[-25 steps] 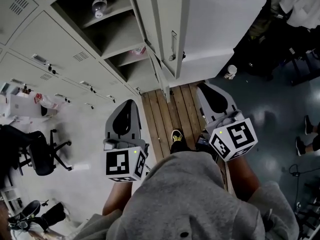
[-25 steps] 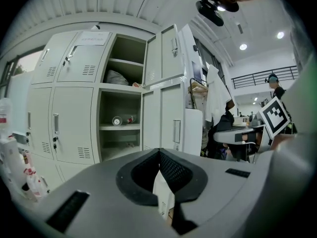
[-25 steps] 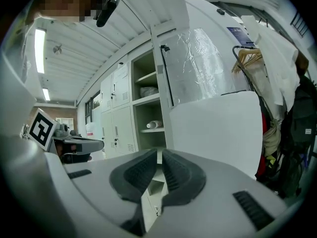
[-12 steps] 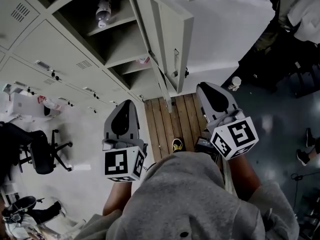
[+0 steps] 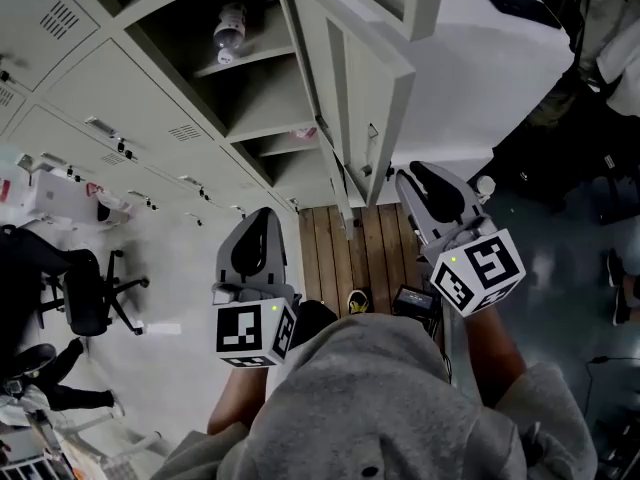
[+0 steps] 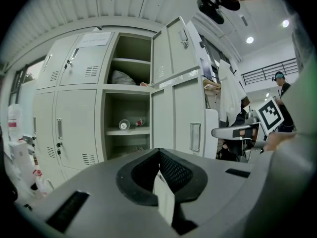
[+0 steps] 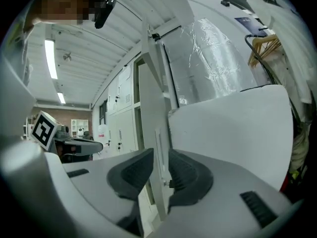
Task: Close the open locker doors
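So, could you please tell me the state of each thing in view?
Upper door, open.
Lower door, open.
Neighbouring lockers, shut.
Bottle, lying on its side on a shelf.
Left tongs, shut, empty.
Right tongs, open, just been opening, nothing held between them.

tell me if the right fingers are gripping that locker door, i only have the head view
Observer: No. In the right gripper view the right gripper has its fingers apart. They have just been opening, and the door edge shows in the gap with no pad pressing on it.
Operator: and the left one
Observer: On the left gripper the fingers are together, with nothing between them.
Operator: can't see into the top compartment from here
Observer: The left gripper view shows a pale bundle on its shelf, beside the open upper door.
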`<act>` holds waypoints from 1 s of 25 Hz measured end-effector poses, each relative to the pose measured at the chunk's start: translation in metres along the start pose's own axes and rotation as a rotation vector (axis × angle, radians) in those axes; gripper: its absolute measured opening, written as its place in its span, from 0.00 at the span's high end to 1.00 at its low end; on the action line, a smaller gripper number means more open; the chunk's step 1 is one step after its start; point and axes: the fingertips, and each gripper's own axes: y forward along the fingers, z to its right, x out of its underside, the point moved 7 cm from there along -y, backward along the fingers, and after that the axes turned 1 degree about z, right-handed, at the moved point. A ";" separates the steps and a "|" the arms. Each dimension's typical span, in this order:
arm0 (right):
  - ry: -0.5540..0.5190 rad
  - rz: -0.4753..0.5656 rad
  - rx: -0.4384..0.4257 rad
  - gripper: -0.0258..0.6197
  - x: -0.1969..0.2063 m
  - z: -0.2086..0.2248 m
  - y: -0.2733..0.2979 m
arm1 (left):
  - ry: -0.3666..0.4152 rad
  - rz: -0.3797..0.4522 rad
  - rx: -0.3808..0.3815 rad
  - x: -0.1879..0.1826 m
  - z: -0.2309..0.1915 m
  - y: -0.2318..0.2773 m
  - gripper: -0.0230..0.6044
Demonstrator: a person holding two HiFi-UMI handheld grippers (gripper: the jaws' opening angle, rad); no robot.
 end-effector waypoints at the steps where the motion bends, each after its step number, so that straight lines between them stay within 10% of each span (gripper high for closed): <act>1: -0.001 -0.003 -0.024 0.81 -0.001 -0.001 0.003 | -0.001 -0.002 -0.003 0.000 0.000 -0.001 0.95; 25: -0.062 -0.034 -0.134 0.77 -0.001 -0.077 0.057 | -0.032 -0.006 -0.023 0.003 -0.075 -0.022 0.95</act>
